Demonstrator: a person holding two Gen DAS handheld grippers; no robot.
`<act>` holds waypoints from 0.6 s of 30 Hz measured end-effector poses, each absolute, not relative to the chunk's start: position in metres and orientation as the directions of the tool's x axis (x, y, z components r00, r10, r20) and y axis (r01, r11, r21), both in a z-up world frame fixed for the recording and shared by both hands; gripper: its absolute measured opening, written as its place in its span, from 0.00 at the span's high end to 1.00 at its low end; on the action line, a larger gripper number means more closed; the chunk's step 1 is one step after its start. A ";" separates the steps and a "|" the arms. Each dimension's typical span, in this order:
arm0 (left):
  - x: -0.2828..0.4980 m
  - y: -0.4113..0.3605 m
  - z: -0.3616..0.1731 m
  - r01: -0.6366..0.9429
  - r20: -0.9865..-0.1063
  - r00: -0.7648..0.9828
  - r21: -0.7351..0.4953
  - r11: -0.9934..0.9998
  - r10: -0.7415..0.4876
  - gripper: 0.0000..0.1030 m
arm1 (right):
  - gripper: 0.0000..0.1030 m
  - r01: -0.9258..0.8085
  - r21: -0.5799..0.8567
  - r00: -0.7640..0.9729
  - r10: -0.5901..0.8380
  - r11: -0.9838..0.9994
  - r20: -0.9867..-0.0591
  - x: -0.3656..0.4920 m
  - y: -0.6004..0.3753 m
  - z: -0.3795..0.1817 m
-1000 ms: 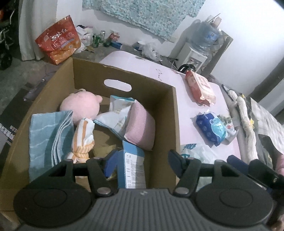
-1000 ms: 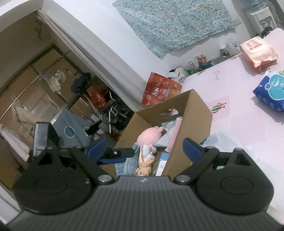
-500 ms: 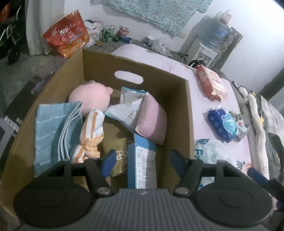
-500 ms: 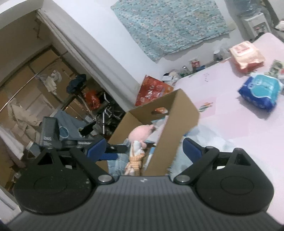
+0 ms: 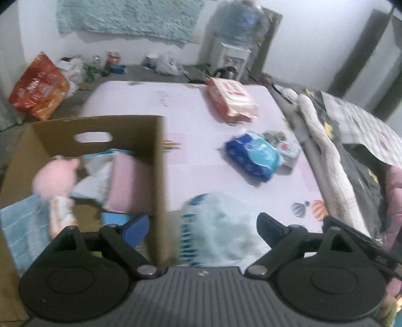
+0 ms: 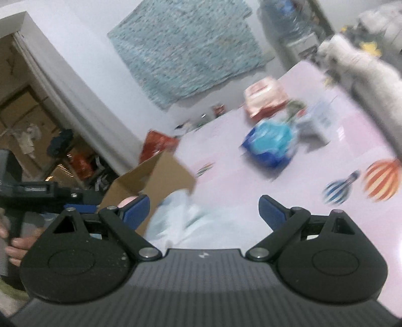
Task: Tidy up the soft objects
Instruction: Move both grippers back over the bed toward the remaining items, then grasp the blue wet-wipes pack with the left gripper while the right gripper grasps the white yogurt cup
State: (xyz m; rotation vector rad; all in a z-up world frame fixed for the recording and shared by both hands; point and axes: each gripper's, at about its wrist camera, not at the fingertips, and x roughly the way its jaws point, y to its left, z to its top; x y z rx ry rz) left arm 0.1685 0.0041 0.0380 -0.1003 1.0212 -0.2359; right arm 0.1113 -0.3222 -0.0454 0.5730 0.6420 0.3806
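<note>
Left gripper (image 5: pixel 202 225) has just been opening; its jaws stand spread and bare, straddling the cardboard box (image 5: pixel 160 176) wall. Right gripper (image 6: pixel 203 210) is spread too, over the pale-blue plastic pack (image 6: pixel 181 221) lying just beside the box.

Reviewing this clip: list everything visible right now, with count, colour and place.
cardboard box: one, brown, left on the mat
plush toy: one, pink, in the box
towel: one, light blue, in the box
pink pad: one, in the box
mat: one, pale pink
red pack: one, far on the mat
blue pack: one, mid mat
white bag: one, beside the box
water jug: one, by the wall
left gripper: open, empty
right gripper: open, empty
hand: one, far left in the right wrist view
</note>
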 end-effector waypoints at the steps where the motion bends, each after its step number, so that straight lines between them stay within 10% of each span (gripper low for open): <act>1: 0.176 -0.006 0.038 0.145 -0.842 0.478 -0.204 0.968 -0.250 0.09 | 0.08 -0.156 0.582 0.752 0.478 0.798 -0.454 0.115 -0.330 -0.045; 18: 0.337 -0.132 -0.039 -0.160 -0.920 0.250 -0.347 0.924 -0.303 0.09 | 0.03 -0.168 0.398 0.757 0.376 0.902 -0.534 0.257 -0.426 -0.083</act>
